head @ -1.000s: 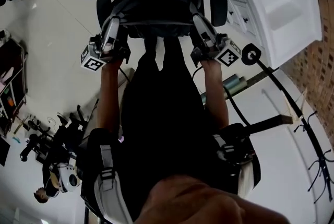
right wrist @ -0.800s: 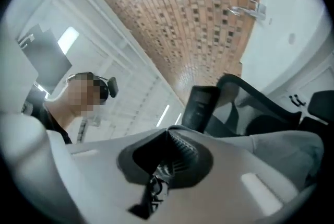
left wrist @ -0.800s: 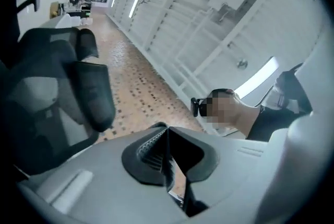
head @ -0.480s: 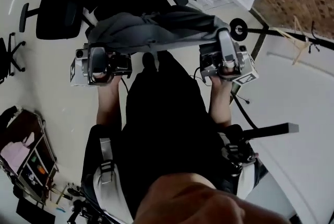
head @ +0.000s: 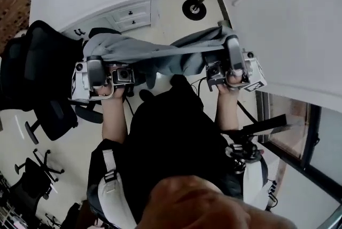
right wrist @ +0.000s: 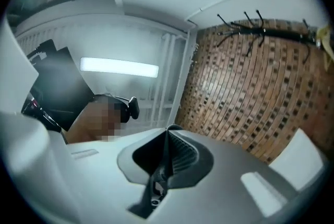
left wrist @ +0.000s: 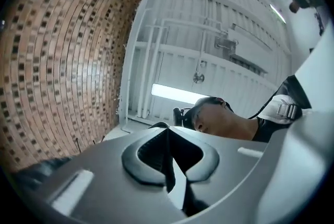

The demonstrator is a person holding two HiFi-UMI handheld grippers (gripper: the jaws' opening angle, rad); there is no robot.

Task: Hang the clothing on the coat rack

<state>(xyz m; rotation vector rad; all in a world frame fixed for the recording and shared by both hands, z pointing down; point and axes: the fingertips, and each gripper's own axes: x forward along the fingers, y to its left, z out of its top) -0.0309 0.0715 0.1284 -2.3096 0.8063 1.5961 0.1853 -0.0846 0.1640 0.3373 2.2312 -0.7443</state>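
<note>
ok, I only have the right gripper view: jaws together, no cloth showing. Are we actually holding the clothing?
Observer: Yes. In the head view the grey garment stretches from the left gripper to the right gripper, up off the floor.
Operator: And the left jaws?
Observer: The left gripper view shows them together too, with no gap.
Operator: I see coat rack hooks at the top of my view. Where's the foot?
Observer: Its round base stands on the floor beyond the garment, beside the white sink cabinet.
</note>
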